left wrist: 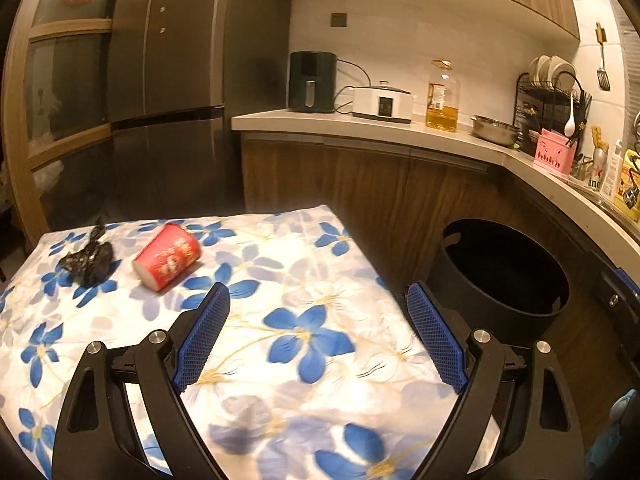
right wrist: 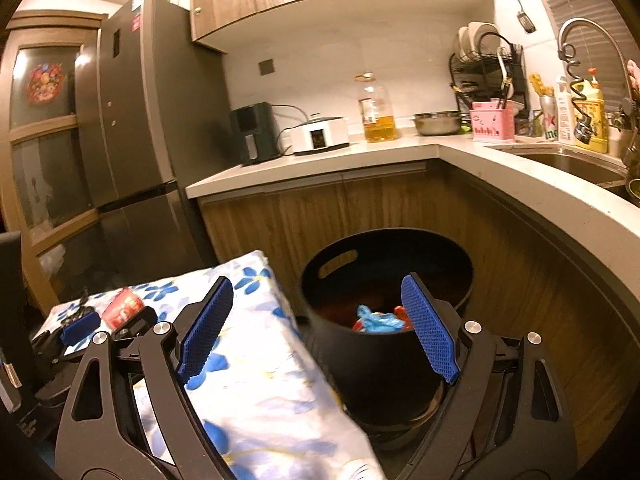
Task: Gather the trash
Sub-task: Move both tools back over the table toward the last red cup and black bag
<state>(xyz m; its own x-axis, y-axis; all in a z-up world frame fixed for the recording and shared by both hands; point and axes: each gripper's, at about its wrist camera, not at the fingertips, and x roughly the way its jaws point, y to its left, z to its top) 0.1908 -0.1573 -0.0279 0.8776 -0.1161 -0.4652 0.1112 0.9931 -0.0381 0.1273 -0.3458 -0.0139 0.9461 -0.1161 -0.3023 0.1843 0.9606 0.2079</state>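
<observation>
A red paper cup [left wrist: 167, 256] lies on its side on the blue-flowered cloth table [left wrist: 304, 344], far left. A crumpled black wrapper [left wrist: 89, 258] lies left of it. My left gripper [left wrist: 318, 300] is open and empty above the table's middle, short of both. The black round bin [left wrist: 504, 276] stands on the floor right of the table. My right gripper [right wrist: 318, 292] is open and empty above the bin [right wrist: 384, 356], which holds blue and red trash [right wrist: 378, 320]. The cup [right wrist: 122, 306] and the left gripper's blue pad [right wrist: 80, 328] show at left in the right wrist view.
An L-shaped counter [left wrist: 400, 130] runs behind and right, with an air fryer [left wrist: 312, 82], cooker, oil bottle [left wrist: 442, 100], steel bowl, dish rack and a sink [right wrist: 560, 162]. A tall fridge [left wrist: 168, 92] stands at back left. Wooden cabinets close in around the bin.
</observation>
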